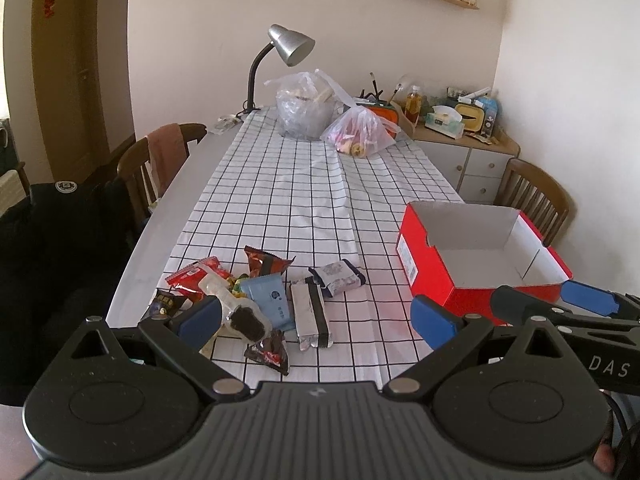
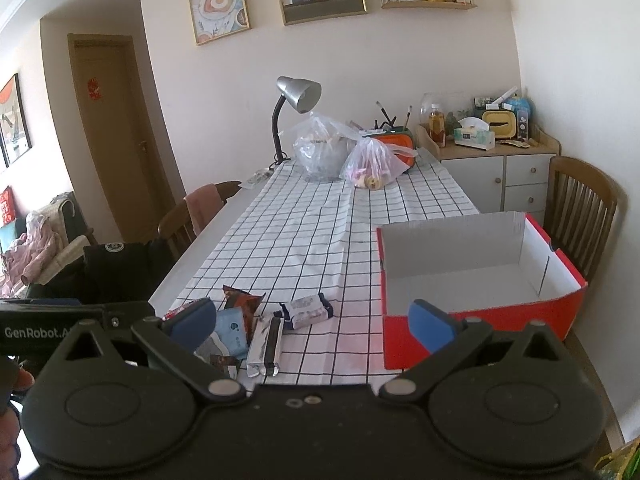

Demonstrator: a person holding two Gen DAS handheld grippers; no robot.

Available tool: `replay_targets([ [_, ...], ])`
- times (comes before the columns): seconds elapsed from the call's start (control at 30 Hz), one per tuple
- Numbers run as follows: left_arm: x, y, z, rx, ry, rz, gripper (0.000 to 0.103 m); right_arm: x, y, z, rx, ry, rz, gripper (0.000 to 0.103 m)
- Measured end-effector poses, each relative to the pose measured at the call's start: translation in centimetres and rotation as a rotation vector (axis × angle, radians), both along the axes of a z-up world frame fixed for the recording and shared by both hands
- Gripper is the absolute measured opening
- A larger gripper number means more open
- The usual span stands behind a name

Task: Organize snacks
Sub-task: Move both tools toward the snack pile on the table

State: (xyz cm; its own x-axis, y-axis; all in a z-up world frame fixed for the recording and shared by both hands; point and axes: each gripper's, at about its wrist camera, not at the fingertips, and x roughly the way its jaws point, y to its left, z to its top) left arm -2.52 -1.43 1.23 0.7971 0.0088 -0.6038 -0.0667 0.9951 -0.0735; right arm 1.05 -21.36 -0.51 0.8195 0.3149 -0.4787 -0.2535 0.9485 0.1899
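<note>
A pile of small snack packets lies on the checked cloth near the table's front left: a silver bar [image 1: 310, 314] [image 2: 265, 345], a blue-and-white pack [image 1: 338, 278] [image 2: 307, 311], a light blue pack [image 1: 267, 300] [image 2: 233, 330], a dark red pack [image 1: 264, 262] and a red pack [image 1: 192, 278]. An open red box [image 1: 432, 276] [image 2: 480, 324] with a white inside stands at the front right, nothing visible in it. My left gripper [image 1: 316, 320] is open above the pile. My right gripper [image 2: 312, 322] is open, between pile and box.
At the far end of the table stand a grey desk lamp [image 1: 286, 46], two filled plastic bags [image 1: 306, 108] [image 1: 360, 132] and an orange container. Wooden chairs [image 1: 160, 160] [image 2: 580, 208] flank the table. A cluttered sideboard [image 2: 492, 160] is at the back right.
</note>
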Motion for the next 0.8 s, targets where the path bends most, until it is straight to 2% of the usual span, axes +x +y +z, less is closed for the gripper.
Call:
replay_targets([
  [0.8, -1.5, 0.0, -0.1, -0.002, 0.026, 0.031, 0.101, -0.6, 0.2, -0.3, -0.005, 0.006, 0.013, 0.103],
])
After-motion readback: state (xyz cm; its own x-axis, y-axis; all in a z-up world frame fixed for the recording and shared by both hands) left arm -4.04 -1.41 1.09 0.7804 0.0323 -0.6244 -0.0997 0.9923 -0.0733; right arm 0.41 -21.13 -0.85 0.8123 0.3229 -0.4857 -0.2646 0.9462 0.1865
